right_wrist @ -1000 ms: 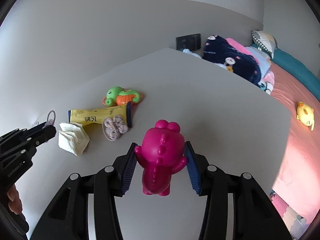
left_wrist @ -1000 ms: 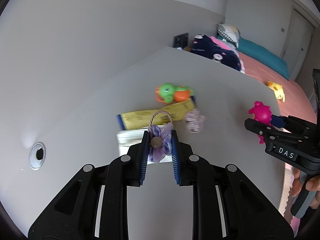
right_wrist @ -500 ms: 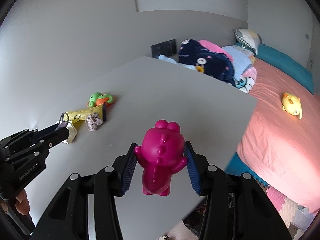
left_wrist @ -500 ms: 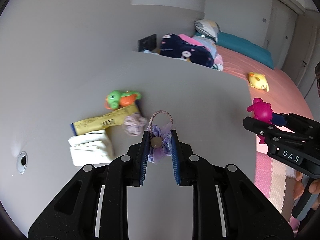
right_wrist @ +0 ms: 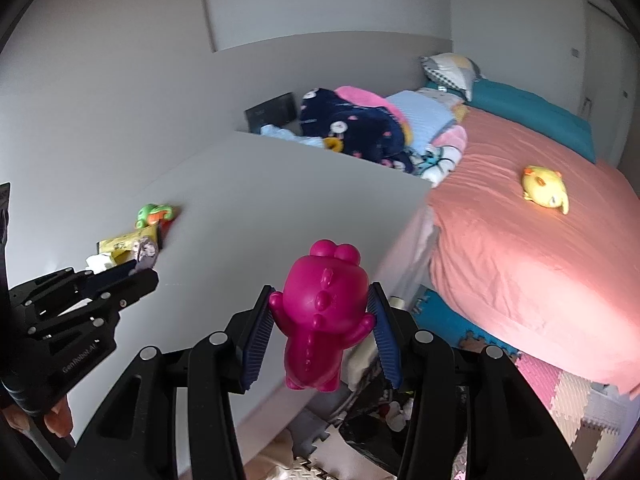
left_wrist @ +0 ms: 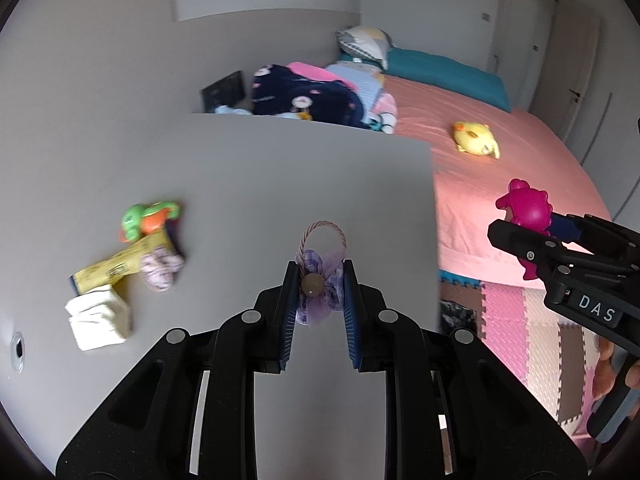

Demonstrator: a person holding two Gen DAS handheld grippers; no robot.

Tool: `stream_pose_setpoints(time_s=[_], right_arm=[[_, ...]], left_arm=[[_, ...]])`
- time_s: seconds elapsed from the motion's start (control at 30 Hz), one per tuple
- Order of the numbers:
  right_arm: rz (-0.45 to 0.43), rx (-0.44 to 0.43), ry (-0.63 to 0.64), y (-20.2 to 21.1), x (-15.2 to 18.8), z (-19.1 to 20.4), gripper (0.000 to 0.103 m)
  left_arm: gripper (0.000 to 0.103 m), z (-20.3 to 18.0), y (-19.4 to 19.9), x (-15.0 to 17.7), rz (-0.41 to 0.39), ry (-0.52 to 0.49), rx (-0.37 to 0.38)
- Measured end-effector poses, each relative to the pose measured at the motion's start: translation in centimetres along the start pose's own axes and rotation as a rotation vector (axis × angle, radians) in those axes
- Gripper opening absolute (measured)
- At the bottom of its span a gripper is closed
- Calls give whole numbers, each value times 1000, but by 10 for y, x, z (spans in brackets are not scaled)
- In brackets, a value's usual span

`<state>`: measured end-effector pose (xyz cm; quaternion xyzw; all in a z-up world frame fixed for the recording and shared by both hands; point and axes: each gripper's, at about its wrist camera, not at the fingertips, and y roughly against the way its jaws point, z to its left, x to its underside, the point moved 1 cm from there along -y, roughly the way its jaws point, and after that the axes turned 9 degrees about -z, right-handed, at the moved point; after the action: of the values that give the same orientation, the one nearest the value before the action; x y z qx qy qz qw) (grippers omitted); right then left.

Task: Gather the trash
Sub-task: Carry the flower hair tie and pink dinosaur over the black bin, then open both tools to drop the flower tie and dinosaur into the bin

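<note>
A grey desk (left_wrist: 248, 184) beside a bed: left gripper (left_wrist: 320, 296) clamps a purple flower hair tie (left_wrist: 320, 280), right gripper (right_wrist: 324, 320) a magenta toy (right_wrist: 320, 312); yellow wrapper (left_wrist: 120, 264), tissue (left_wrist: 98, 316) remain lower left.

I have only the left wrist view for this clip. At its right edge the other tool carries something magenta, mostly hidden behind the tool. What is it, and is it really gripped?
Observer: The right wrist view shows it whole. It is a magenta toy, a chubby figure with bumps down its back, pinched between both pads of the right tool.
Reviewer: Is it above the table?
Observer: Only partly. There its head overlaps the table, and its feet hang past the edge.
Reviewer: What is under it?
Observer: Dark clutter on the floor beside the table. I cannot tell whether it is a bin.
</note>
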<state>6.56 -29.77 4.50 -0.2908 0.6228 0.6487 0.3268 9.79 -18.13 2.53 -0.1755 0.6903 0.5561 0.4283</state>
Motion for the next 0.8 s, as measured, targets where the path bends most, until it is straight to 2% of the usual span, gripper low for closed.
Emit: stream_pose_setpoints(time_s=[0.6,0.8], right_arm=[[-13,173,-144,43,22,-119,49],[-9,220,-178,52,30,-148,49]], left_arm=[[21,-123,-34,-9,44,-141,179],[21,-158,-44,-11,60,-193,231]])
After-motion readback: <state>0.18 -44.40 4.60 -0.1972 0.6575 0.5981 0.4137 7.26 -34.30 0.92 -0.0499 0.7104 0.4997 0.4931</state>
